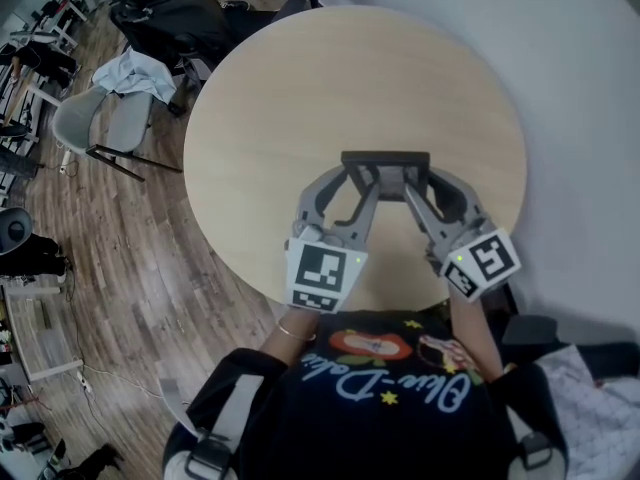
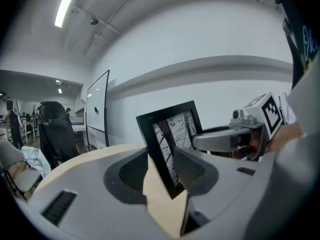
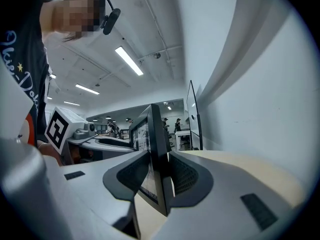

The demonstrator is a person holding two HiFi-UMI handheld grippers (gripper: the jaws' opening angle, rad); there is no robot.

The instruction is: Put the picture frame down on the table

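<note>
**Frame held on edge by both grippers, lowering step**

The picture frame [image 1: 385, 158] stands upright over the round table [image 1: 300, 98], toward the person's side. The left gripper [image 1: 362, 176] and right gripper [image 1: 418, 180] are each clamped on one side edge. Contact with the tabletop cannot be told. The next move probably calls for tipping it flat, then releasing both together.

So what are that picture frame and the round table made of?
The picture frame has a flat, matte black moulding. No grain shows, so it could be plastic or painted wood; I cannot tell which. The table has a pale beige, wood-look top, even in tone and low in gloss, which suggests laminate or veneer rather than raw timber.
</note>
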